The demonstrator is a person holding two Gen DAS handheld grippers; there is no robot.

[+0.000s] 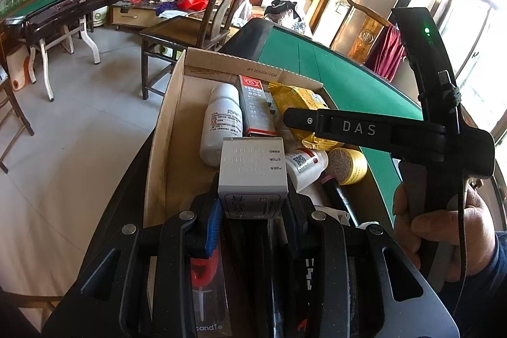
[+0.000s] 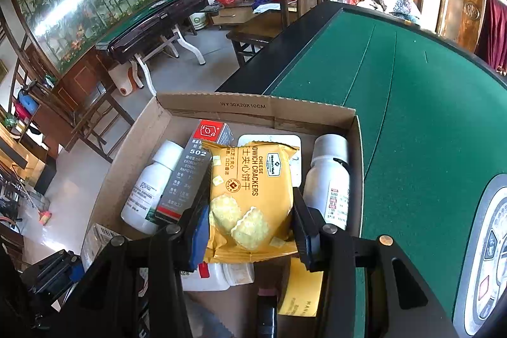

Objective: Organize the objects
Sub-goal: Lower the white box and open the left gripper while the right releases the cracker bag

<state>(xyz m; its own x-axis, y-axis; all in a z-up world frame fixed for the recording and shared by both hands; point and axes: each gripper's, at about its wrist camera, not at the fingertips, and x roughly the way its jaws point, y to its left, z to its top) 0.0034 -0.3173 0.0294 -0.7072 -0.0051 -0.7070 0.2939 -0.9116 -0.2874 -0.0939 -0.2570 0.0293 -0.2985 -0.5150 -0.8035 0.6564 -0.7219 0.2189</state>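
1. Over the cardboard box (image 2: 317,111), near end: right gripper (image 2: 250,230), jaws closed on the cracker packet (image 2: 250,195), pads pressing its two long sides.
2. Left gripper (image 1: 253,205): jaws clamped on a small white carton (image 1: 252,170), held above the box's near-left part.
3. Packet's long axis runs near to far, print reading sideways.
4. Advice: lower the packet flat between the glue box (image 2: 190,176) and right-hand white bottle (image 2: 329,176); squeeze lightly, crackers likely crush.
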